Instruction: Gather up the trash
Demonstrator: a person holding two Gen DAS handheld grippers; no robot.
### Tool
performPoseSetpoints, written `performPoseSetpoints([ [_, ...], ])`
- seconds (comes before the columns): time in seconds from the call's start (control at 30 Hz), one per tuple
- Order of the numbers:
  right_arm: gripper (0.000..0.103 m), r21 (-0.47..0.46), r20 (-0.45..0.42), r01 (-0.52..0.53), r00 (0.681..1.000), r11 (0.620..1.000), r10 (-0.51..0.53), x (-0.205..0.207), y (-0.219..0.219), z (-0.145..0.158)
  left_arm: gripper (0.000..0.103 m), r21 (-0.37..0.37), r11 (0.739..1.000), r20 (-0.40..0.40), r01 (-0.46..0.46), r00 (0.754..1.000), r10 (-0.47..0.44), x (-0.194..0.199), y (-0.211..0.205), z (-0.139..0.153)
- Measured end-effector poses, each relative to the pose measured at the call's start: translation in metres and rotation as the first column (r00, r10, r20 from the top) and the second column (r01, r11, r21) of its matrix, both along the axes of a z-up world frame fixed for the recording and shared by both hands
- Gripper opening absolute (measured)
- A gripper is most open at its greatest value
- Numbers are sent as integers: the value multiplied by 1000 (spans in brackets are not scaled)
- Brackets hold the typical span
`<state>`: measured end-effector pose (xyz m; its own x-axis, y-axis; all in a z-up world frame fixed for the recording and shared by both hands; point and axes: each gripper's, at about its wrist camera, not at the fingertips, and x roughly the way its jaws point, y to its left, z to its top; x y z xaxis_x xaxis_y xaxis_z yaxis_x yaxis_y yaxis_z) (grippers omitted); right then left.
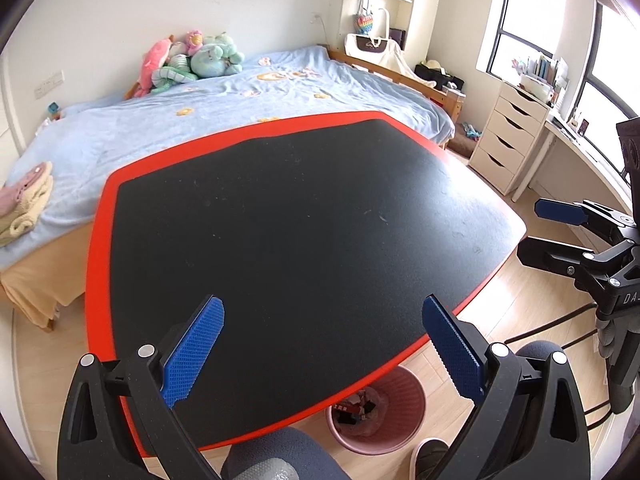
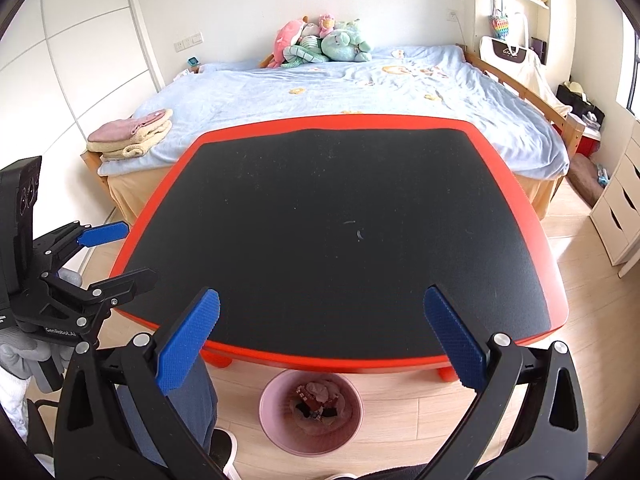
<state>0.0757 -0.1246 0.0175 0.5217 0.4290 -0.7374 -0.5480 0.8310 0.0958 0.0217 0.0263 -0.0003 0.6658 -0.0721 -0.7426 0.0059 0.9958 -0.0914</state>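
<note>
A pink waste bin point(image 2: 311, 416) stands on the floor just in front of the table's near edge, with crumpled wrappers inside; the same pink bin point(image 1: 376, 408) shows partly under the table edge in the left wrist view. The table point(image 2: 516, 208) has a black top with a red border and only faint specks on it. My left gripper point(image 1: 322, 344) hovers open over the table's near edge, nothing between its blue pads. My right gripper point(image 2: 320, 336) is open too, empty, above the near edge and the bin. Each gripper appears in the other's view: right gripper point(image 1: 552, 232), left gripper point(image 2: 116, 252).
A bed point(image 2: 344, 88) with a blue cover, plush toys point(image 2: 320, 44) and folded towels point(image 2: 132, 134) lies behind the table. White drawers point(image 1: 506, 136) and a desk stand at the right. A person's knees point(image 1: 280, 456) and shoe point(image 1: 430, 454) sit below, near the bin.
</note>
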Motion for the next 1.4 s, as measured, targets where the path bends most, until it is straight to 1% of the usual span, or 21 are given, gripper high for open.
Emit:
performPoseSetpoints([
  [0.13, 100, 1, 12, -11, 1000, 1000, 11, 9, 10, 7, 97, -23, 1000, 0, -9, 1000, 9, 6, 7, 4],
  [0.3, 100, 16, 13, -15, 1000, 1000, 15, 15, 16, 9, 97, -17, 999, -4, -43, 999, 43, 10, 12, 6],
  [0.4, 100, 18, 10, -16, 1000, 1000, 16, 18, 16, 10, 97, -25, 998, 1, -55, 998, 55, 10, 14, 8],
  [0.47, 100, 18, 9, -17, 1000, 1000, 17, 19, 17, 10, 97, -16, 998, 4, -61, 998, 61, 11, 14, 8],
  [0.63, 100, 18, 5, -15, 1000, 1000, 15, 22, 16, 8, 97, 14, 998, 12, -59, 998, 59, 11, 8, 9],
  [1.4, 100, 16, -1, -15, 1000, 1000, 15, 22, 17, 5, 97, 15, 998, 17, -62, 998, 62, 12, 7, 11],
])
